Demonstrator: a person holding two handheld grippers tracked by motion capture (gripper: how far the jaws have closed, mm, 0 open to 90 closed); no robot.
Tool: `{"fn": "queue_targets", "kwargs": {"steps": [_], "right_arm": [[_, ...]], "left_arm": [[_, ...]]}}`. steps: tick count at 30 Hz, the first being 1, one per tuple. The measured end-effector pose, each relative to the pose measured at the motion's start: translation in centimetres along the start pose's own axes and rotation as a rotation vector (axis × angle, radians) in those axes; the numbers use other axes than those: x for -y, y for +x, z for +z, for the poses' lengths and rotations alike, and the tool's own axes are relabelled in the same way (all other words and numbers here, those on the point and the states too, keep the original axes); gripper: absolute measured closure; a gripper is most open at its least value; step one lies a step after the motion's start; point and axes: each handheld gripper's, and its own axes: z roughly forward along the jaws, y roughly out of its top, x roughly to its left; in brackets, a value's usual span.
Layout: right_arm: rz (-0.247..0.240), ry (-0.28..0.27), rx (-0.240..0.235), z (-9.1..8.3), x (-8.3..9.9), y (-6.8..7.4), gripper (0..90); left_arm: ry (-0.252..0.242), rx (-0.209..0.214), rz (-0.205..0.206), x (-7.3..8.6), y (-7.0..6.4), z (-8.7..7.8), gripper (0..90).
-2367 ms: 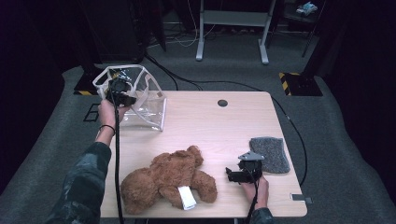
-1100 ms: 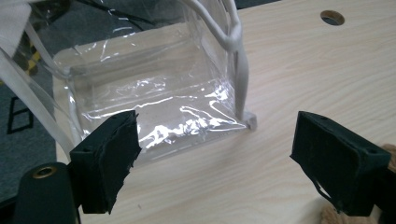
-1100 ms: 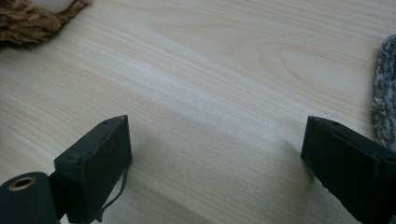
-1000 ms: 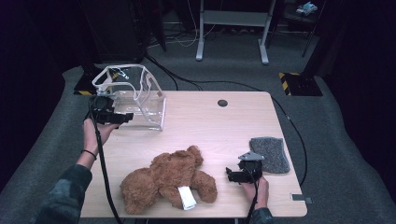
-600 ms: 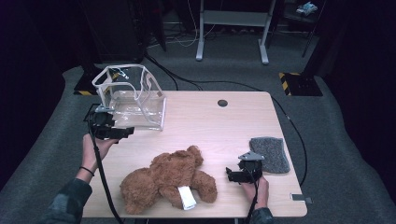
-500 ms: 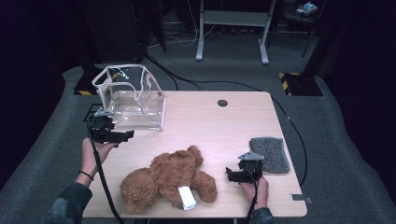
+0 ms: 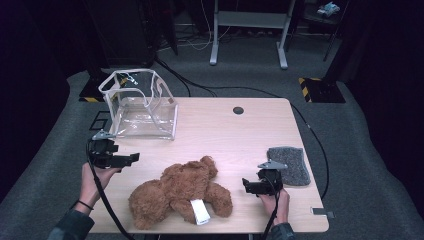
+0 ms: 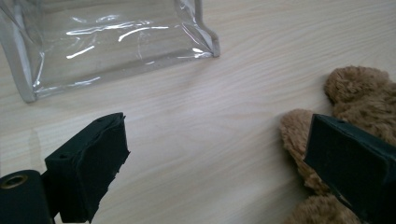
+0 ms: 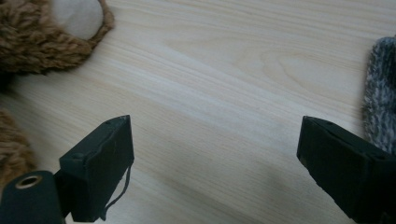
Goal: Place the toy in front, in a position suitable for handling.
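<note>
A brown teddy bear point(image 7: 180, 192) lies on the wooden table point(image 7: 225, 130) near the front edge, a white tag on its leg. My left gripper point(image 7: 131, 159) hovers open at the table's left side, between the clear plastic bag point(image 7: 140, 105) and the bear. In the left gripper view point(image 8: 215, 172) the jaws stand wide apart over bare wood, the bear point(image 8: 359, 93) at right, the bag point(image 8: 107, 42) ahead. My right gripper point(image 7: 248, 186) rests open just right of the bear's foot. In the right gripper view point(image 9: 215, 168) the bear's paw point(image 9: 51, 32) is at upper left.
A grey knitted cloth point(image 7: 289, 165) lies beside the right gripper, also at the right edge of the right gripper view as the cloth point(image 9: 380, 98). A dark round grommet point(image 7: 238, 110) sits at the table's back. Cables run over the grey floor behind.
My left gripper has drawn back from the clear bag's top, moving down and toward the front left of the table. The right gripper and the bear stayed put.
</note>
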Motion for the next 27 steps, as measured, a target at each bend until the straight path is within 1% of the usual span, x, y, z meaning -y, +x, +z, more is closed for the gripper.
{"fn": "queue_targets", "kwargs": {"steps": [1, 3, 6, 7, 8, 9, 10, 11, 12, 13, 15, 16, 17, 18, 19, 20, 21, 22, 23, 24, 25, 26, 27], "right_arm": [[-0.012, 0.001, -0.006, -0.1, -0.3, 0.4, 10.2], [-0.017, 0.006, -0.008, -0.3, -0.4, 0.5, 10.3], [-0.029, -0.001, -0.029, -0.8, -1.1, 1.3, 10.8], [-0.028, -0.005, -0.037, -0.9, -1.3, 1.6, 10.8], [-0.038, -0.005, -0.044, -1.0, -1.5, 1.7, 10.9], [-0.026, -0.005, -0.053, -1.2, -1.8, 2.0, 11.2], [-0.027, -0.005, -0.063, -1.3, -1.9, 2.2, 11.1], [-0.028, -0.019, -0.081, -1.5, -2.4, 2.8, 11.3], [-0.028, -0.019, -0.081, -1.5, -2.4, 2.8, 11.3], [-0.038, -0.018, -0.086, -1.7, -2.6, 3.0, 11.4], [-0.045, -0.021, -0.093, -2.0, -3.3, 3.9, 12.4], [-0.064, -0.022, -0.094, -2.0, -3.5, 4.2, 12.5], [-0.074, -0.013, -0.098, -2.2, -4.0, 4.8, 12.6], [-0.087, -0.022, -0.106, -2.2, -4.3, 5.1, 12.7], [-0.105, -0.022, -0.118, -2.3, -5.0, 5.9, 12.6], [-0.105, -0.022, -0.118, -2.3, -5.0, 5.9, 12.6], [-0.107, -0.041, -0.150, -2.6, -5.8, 6.8, 12.7], [-0.107, -0.041, -0.150, -2.6, -5.8, 6.8, 12.7], [-0.101, -0.046, -0.158, -2.8, -6.1, 7.1, 12.8], [-0.110, -0.058, -0.177, -2.9, -6.5, 7.6, 13.0], [-0.130, -0.060, -0.184, -3.1, -7.3, 8.4, 13.4], [-0.130, -0.060, -0.184, -3.1, -7.3, 8.4, 13.4], [-0.144, -0.068, -0.202, -3.2, -8.1, 9.3, 13.8]], "left_arm": [[0.006, 0.009, -0.002, 0.3, -0.1, -0.2, 5.0], [-0.001, 0.016, -0.005, 0.8, -0.4, -0.4, 4.9], [0.007, 0.033, 0.004, 1.5, -0.6, -0.6, 4.7], [-0.003, 0.031, 0.000, 1.7, -0.8, -0.5, 4.7], [0.008, 0.040, 0.000, 1.8, -0.8, -0.7, 4.5], [0.007, 0.043, 0.001, 1.9, -0.8, -0.7, 4.5], [0.007, 0.046, 0.002, 2.0, -0.9, -0.9, 4.2], [0.000, 0.054, -0.001, 2.4, -1.2, -1.1, 4.3], [0.000, 0.054, -0.001, 2.4, -1.2, -1.1, 4.3], [0.001, 0.059, -0.004, 2.5, -1.3, -1.2, 4.3], [0.010, 0.070, -0.009, 2.6, -1.6, -1.3, 4.6], [0.014, 0.069, -0.006, 2.7, -1.8, -1.5, 4.7], [0.016, 0.075, 0.001, 2.8, -1.9, -1.6, 4.6], [0.007, 0.077, -0.006, 2.9, -2.1, -1.7, 4.8], [0.009, 0.090, 0.001, 3.1, -2.5, -2.0, 4.6], [0.009, 0.090, 0.001, 3.1, -2.5, -2.0, 4.7], [0.000, 0.106, -0.005, 3.4, -2.8, -2.3, 4.5], [0.000, 0.106, -0.005, 3.4, -2.8, -2.3, 4.6], [-0.002, 0.117, -0.003, 3.5, -3.1, -2.5, 4.6], [0.002, 0.129, -0.009, 3.6, -3.3, -2.5, 4.8], [0.001, 0.148, -0.012, 3.8, -3.7, -2.6, 5.0], [-0.002, 0.158, -0.013, 4.0, -4.1, -2.6, 5.0], [0.003, 0.177, 0.000, 4.3, -4.7, -2.6, 5.2]]}}
